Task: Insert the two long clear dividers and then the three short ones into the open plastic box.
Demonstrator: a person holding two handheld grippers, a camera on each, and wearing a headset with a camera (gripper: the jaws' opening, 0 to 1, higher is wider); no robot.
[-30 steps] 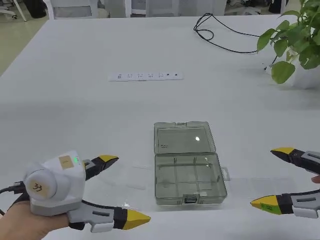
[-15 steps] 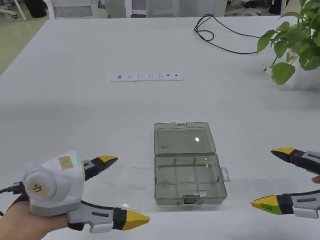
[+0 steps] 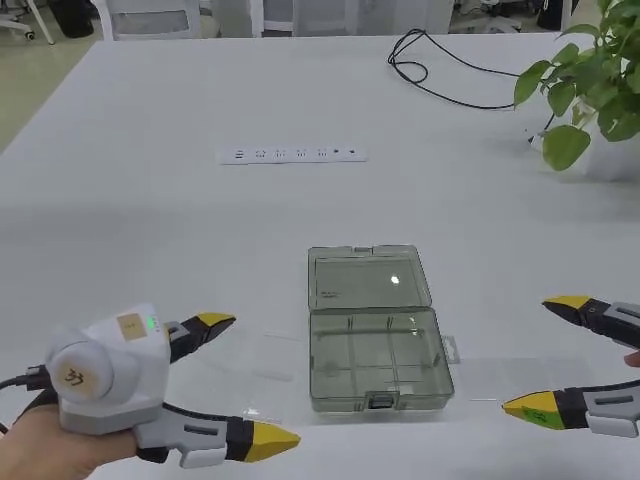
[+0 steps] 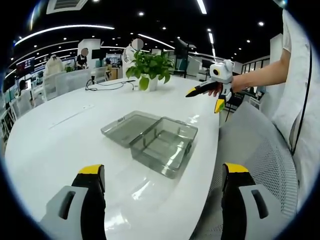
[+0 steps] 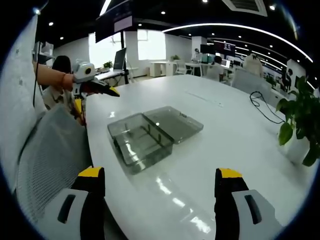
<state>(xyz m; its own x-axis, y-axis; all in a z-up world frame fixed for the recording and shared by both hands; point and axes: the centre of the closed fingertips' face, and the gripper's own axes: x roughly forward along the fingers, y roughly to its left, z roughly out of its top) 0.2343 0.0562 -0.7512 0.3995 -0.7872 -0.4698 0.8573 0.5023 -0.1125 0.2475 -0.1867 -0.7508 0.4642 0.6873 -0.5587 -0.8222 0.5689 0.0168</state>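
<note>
The smoky clear plastic box (image 3: 375,358) lies open near the table's front edge, its lid (image 3: 368,277) folded flat behind it. Faint partition lines show inside the box; I cannot tell whether they are ribs or dividers. Clear flat dividers (image 3: 262,355) lie on the table left of the box, and a long clear one (image 3: 520,372) lies to its right. My left gripper (image 3: 245,378) hovers open at the lower left, by the left dividers. My right gripper (image 3: 545,355) hovers open at the right, over the long divider. The left gripper view has the box (image 4: 162,145) ahead of the open jaws; the right gripper view shows the box (image 5: 137,140) too.
A white power strip (image 3: 291,153) lies mid-table behind the box. A black cable (image 3: 440,75) loops at the back right, next to a potted plant (image 3: 590,80). The table's front edge runs just below both grippers. A mesh chair (image 5: 55,145) stands by that edge.
</note>
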